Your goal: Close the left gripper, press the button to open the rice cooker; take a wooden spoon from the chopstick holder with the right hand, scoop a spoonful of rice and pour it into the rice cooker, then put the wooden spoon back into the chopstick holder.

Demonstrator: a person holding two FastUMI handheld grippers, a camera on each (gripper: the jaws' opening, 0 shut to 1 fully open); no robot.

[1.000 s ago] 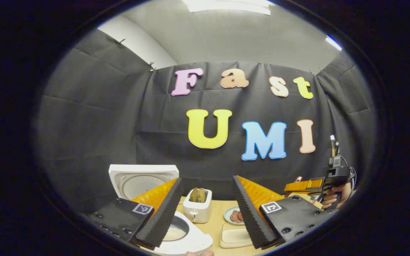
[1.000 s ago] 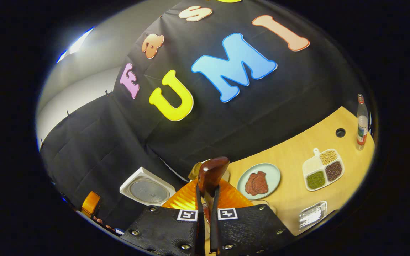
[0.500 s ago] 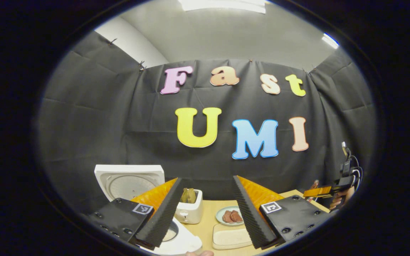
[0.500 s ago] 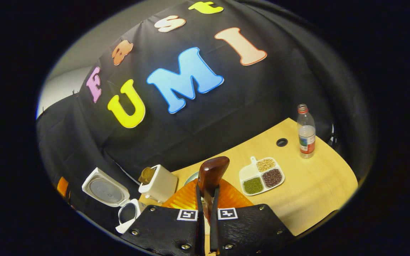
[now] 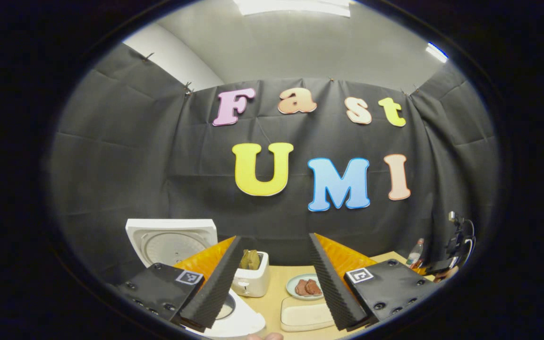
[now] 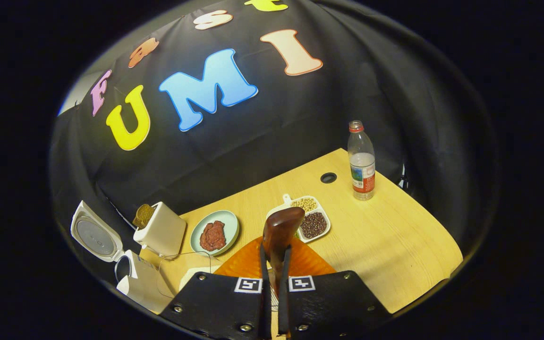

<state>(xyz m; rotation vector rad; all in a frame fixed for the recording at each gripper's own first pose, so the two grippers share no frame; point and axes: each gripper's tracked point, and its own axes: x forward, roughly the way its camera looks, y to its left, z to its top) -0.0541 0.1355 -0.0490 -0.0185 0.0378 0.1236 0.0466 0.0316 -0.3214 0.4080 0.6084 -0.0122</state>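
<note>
Two tools: my right tool (image 6: 272, 283) is clamped on the wooden spoon (image 6: 279, 231), bowl pointing far along its fingers; the open rice cooker (image 6: 111, 255) lies far left, nearer my wide-spread left tool (image 5: 272, 278).

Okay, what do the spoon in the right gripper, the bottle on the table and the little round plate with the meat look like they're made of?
The spoon looks like dark reddish wood with a glossy, varnished finish; a highlight runs across its rounded end. The bottle seems to be clear thin plastic: see-through walls, a red cap, a paper-like label. The plate is pale blue-green and smooth with a soft sheen, probably glazed ceramic, though melamine would look the same.
</note>
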